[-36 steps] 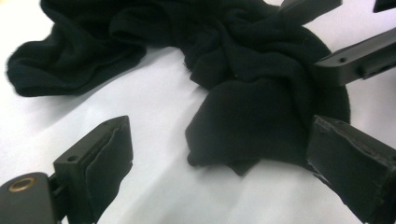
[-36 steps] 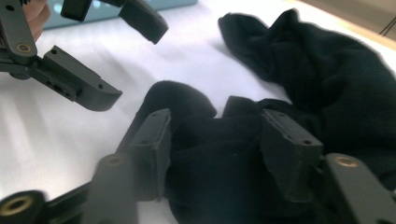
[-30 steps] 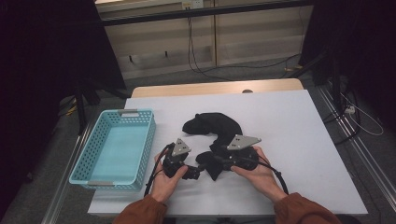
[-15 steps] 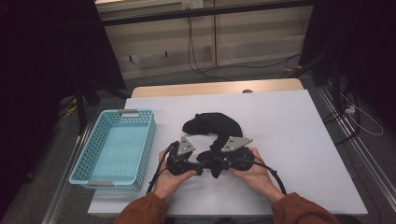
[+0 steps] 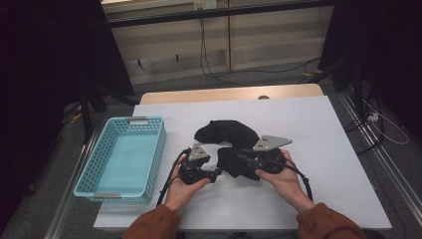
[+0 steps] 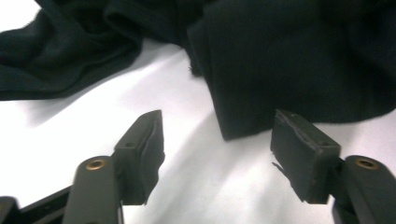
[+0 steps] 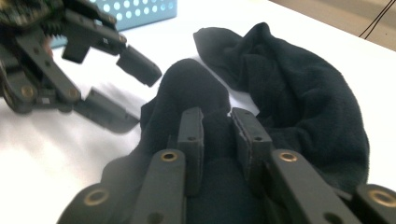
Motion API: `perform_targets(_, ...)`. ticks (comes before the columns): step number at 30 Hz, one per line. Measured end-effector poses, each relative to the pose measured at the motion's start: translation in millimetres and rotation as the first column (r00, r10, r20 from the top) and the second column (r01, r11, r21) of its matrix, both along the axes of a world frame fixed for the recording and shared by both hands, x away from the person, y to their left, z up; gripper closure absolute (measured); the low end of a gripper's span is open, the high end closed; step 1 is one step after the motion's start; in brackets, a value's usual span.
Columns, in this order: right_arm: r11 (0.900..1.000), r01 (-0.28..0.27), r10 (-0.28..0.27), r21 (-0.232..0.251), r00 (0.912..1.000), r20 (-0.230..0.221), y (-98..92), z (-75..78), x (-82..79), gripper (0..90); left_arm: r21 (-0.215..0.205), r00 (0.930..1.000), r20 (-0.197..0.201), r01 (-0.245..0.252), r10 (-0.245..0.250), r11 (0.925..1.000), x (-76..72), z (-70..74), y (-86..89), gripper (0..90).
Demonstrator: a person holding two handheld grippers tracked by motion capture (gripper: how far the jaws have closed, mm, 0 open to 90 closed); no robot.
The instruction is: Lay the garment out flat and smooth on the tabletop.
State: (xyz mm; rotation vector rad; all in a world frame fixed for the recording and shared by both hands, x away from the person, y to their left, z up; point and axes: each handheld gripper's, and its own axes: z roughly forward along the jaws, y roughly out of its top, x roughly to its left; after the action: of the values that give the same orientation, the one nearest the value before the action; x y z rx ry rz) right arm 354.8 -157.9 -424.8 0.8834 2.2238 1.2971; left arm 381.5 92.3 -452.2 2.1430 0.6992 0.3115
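Currently, a black cloth (image 5: 226,134) is seen lying crumpled on the white desk (image 5: 328,149), just right of the light blue basket (image 5: 99,174), which is empty. The right hand-held gripper (image 7: 217,123) is closed on a fold of the cloth at its near edge, and that fold is held slightly raised. The left hand-held gripper (image 6: 217,140) is held partly open just left of the hanging corner; its jaws have just been closing, but no fabric is yet caught between them. A one-sided grip is therefore judged to be achieved. A second grip by the left hand-held gripper is still wanted, and any folding or transfer to the basket remains undone.
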Motion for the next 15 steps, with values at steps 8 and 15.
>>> perform_targets(8, 1.000, 0.013, -0.012, 0.024, 0.9998, -0.014, -6.7, 2.8, 0.0, 63.6, -0.046, 0.9977, -0.038, 0.055, -0.057, 0.9974, -2.8, 0.3, -7.7, 44.9)
perform_targets(15, 0.999, -0.004, 0.004, -0.038, 0.9999, -0.017, -13.6, -1.3, -8.2, 76.2, -0.040, 0.9869, -0.094, 0.128, -0.131, 0.9910, -11.8, -1.2, -14.1, 76.9)
